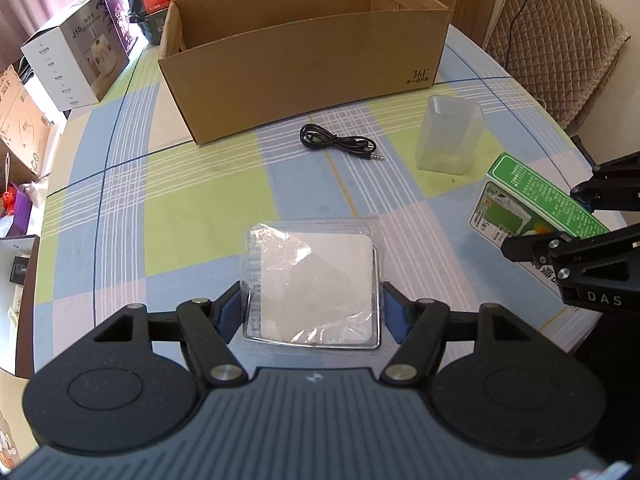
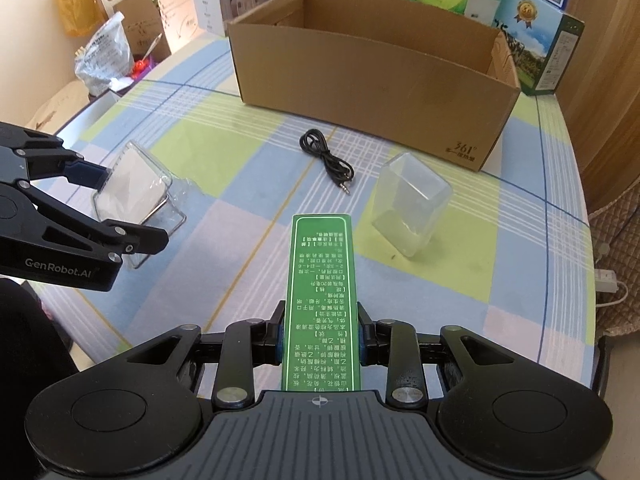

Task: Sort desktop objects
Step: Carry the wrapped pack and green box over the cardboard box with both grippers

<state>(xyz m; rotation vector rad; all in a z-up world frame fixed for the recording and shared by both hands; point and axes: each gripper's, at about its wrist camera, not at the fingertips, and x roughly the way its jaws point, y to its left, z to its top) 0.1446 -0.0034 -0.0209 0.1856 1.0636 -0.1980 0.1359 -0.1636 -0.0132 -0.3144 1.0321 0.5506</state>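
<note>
My left gripper [image 1: 314, 312] is shut on a clear plastic case [image 1: 312, 284] with a white card inside, its blue pads pressed against both sides; the same case [image 2: 134, 184] shows at the left of the right wrist view. My right gripper [image 2: 320, 338] is shut on a narrow green box [image 2: 320, 300] printed with white text, also seen at the right edge as the green box [image 1: 532, 208]. On the checked tablecloth [image 1: 192, 208] lie a coiled black audio cable [image 1: 336, 144] and a frosted plastic tub [image 1: 448, 136]. An open cardboard box [image 1: 304, 52] stands behind them.
Packaging boxes [image 1: 80, 52] crowd the table's far left edge, and tissue packs and a green carton [image 2: 540, 48] stand behind the cardboard box. A quilted chair [image 1: 560, 40] sits at the table's right. The cable [image 2: 328, 160] and tub [image 2: 412, 204] lie between the grippers and the box.
</note>
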